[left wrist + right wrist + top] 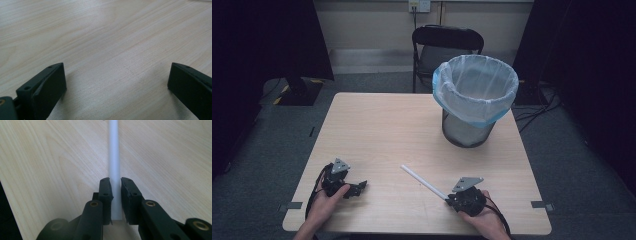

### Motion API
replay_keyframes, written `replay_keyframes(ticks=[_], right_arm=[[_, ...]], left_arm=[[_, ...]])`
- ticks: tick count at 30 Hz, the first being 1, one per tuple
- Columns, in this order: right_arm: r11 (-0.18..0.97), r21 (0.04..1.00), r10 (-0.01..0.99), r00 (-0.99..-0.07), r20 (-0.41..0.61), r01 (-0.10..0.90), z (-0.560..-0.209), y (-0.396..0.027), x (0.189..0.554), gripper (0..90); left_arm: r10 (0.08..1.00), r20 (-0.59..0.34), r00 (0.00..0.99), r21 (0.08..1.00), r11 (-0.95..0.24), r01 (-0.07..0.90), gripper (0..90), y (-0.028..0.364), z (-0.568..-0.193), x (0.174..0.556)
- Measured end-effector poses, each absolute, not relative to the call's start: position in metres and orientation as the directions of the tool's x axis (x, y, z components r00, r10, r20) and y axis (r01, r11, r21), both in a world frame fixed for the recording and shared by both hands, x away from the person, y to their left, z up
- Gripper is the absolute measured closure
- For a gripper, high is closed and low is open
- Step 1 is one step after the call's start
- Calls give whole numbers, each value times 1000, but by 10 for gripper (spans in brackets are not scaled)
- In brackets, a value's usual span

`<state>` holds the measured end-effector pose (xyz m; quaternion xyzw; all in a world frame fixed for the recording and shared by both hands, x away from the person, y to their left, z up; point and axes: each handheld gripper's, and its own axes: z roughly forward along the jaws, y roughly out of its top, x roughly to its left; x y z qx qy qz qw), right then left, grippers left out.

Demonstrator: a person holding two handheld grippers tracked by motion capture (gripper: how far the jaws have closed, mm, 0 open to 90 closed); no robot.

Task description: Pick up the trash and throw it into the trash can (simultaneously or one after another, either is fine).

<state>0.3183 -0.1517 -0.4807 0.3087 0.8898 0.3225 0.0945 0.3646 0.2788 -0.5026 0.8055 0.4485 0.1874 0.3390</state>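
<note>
White tube [114, 157] clamped at near end by right gripper [116, 192]; long axis runs up-left; bin [475, 100] beyond; left gripper [354, 189] agape, empty.

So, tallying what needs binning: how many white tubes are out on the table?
1. The white tube lies near the front edge, its end clamped in the right tongs. The bin might hide more.
</note>
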Motion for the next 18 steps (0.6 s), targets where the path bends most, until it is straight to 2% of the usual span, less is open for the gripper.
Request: replay_keyframes(ticks=[18], right_arm=[[554, 638, 637, -766, 88, 534, -481, -156, 318, 805]], left_arm=[[851, -5, 525, 716, -363, 596, 13, 278, -503, 365]])
